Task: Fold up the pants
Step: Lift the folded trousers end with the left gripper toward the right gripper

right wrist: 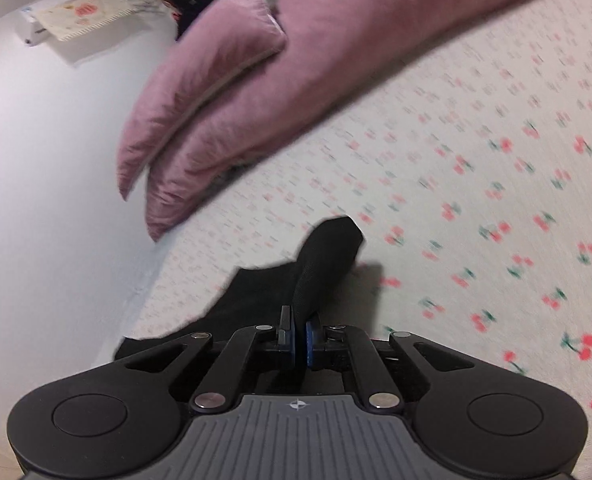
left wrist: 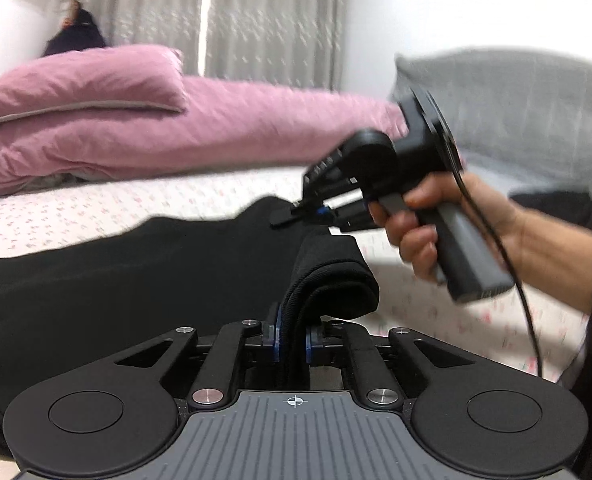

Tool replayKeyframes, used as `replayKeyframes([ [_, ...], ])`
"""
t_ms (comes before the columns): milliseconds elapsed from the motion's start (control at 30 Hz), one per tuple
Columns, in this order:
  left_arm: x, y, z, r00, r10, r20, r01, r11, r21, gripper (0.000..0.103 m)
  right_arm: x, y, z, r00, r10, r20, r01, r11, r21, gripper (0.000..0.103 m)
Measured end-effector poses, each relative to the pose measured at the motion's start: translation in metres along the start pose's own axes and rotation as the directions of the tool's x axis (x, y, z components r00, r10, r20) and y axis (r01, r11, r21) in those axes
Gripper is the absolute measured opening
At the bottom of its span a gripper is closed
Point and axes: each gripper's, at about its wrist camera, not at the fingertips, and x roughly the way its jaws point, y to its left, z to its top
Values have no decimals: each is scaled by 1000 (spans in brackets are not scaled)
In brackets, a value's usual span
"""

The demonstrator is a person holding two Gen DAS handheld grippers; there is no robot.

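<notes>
Right hand-held gripper [right wrist: 299, 334] clamped on black pants [right wrist: 320, 264] above cherry-print sheet [right wrist: 476, 152].

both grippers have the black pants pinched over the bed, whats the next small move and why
Probably carry both held edges together across and lay them onto the flat part of the black pants. The left gripper and right gripper are each shut on lifted cloth above the cherry-print sheet, so the fold is not yet laid.

Soft, even indoor light with faint shadows. Motion blur smears the curtains [left wrist: 256, 20] and the cherry-print sheet [right wrist: 496, 160]. Fisheye bending darkens the corners.
</notes>
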Motion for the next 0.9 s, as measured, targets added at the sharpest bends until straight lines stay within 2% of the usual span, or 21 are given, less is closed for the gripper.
replayKeyframes([
  [167, -20, 21, 11, 997, 37, 74, -30, 994, -101, 7, 11, 33, 12, 999, 50, 4, -50, 999, -11, 7],
  [333, -34, 54, 17, 988, 131, 76, -115, 975, -188, 7, 44, 79, 12, 998, 64, -20, -66, 995, -77, 7],
  [600, -57, 115, 15, 964, 263, 33, -234, 903, -361, 7, 104, 143, -2, 993, 72, -93, -87, 982, -169, 7],
  [800, -74, 150, 13, 958, 286, 14, -245, 841, -483, 7, 134, 180, -10, 989, 76, -128, -102, 971, -217, 7],
  [900, -81, 166, 14, 949, 313, 15, -258, 808, -530, 7, 146, 194, -12, 987, 83, -139, -113, 968, -225, 7],
])
